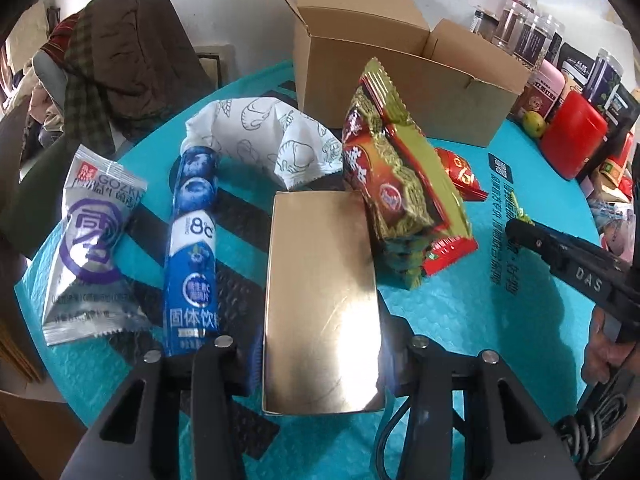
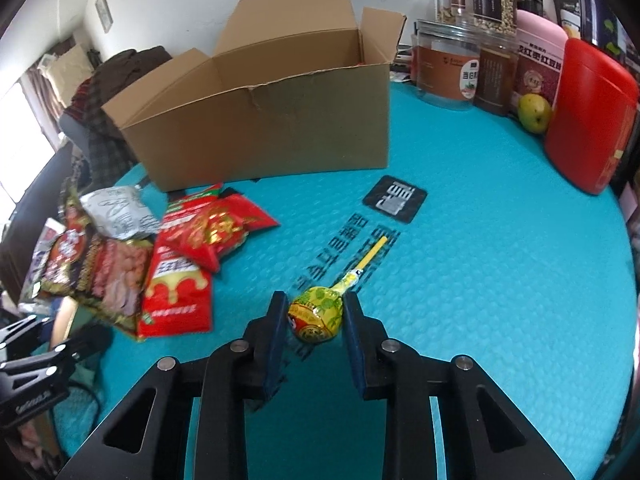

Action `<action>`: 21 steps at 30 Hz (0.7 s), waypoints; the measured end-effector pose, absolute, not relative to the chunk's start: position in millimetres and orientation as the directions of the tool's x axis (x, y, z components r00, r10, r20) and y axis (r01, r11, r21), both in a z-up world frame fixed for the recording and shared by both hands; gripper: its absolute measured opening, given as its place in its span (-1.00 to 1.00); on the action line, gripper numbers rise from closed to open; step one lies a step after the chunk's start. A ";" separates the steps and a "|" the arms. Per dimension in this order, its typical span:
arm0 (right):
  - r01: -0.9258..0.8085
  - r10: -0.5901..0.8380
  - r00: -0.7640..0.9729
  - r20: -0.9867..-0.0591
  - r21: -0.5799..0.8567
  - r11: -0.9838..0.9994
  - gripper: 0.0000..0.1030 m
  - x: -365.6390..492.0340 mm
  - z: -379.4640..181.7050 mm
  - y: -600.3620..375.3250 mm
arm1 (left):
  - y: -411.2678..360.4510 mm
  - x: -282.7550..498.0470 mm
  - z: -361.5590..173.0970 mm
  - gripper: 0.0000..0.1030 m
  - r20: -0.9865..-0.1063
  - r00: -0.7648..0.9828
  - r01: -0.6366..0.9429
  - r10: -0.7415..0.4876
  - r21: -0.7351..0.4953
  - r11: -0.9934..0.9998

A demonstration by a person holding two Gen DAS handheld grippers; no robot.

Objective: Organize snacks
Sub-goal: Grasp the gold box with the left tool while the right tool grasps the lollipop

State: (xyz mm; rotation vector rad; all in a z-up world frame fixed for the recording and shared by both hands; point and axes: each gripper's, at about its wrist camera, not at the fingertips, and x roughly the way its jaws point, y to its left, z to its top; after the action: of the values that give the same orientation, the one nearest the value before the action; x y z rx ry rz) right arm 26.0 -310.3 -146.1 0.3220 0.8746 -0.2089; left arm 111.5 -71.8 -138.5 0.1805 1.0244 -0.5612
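Note:
In the left wrist view my left gripper (image 1: 320, 364) is shut on a shiny gold box (image 1: 320, 300), its pads pressed against the two long sides. Around the box lie a blue stick pack (image 1: 192, 248), a silver pouch (image 1: 92, 248), a white patterned pack (image 1: 260, 132) and a red-and-gold snack bag (image 1: 400, 200). In the right wrist view my right gripper (image 2: 316, 304) is shut on the round yellow head of a lollipop (image 2: 316, 314) down on the teal mat (image 2: 480, 280); its stick points away. An open cardboard box (image 2: 260, 128) stands behind.
Red snack packs (image 2: 176, 292) lie in a heap left of the lollipop. Jars (image 2: 448, 64), a red canister (image 2: 588, 120) and a green fruit (image 2: 534, 112) line the back right edge. A black coaster (image 2: 394, 199) lies mid-table. Clothes (image 1: 112, 60) are piled beyond the table's left side.

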 end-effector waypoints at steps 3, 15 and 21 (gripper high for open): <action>0.272 -0.012 0.634 -0.773 0.209 0.939 -0.46 17.9 -142.4 -302.3 | -69.5 104.6 -138.0 -0.14 -0.849 0.388 0.527 -0.358 -0.115 0.842; 0.137 0.092 0.641 -0.762 0.232 0.963 -0.46 -17.3 -130.6 -255.9 | -66.1 68.7 -136.8 -0.14 -0.867 0.349 0.589 -0.356 -0.093 0.802; 0.113 0.110 0.617 -0.779 0.226 0.968 -0.46 -26.3 -140.1 -246.2 | -73.9 68.5 -138.8 -0.12 -0.861 0.376 0.603 -0.341 -0.052 0.796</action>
State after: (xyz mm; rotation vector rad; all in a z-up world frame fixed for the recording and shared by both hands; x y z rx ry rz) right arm -26.3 -246.2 -140.1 0.2642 0.9086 -0.0018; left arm 68.5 -73.9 -138.8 0.2913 1.0191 -0.6149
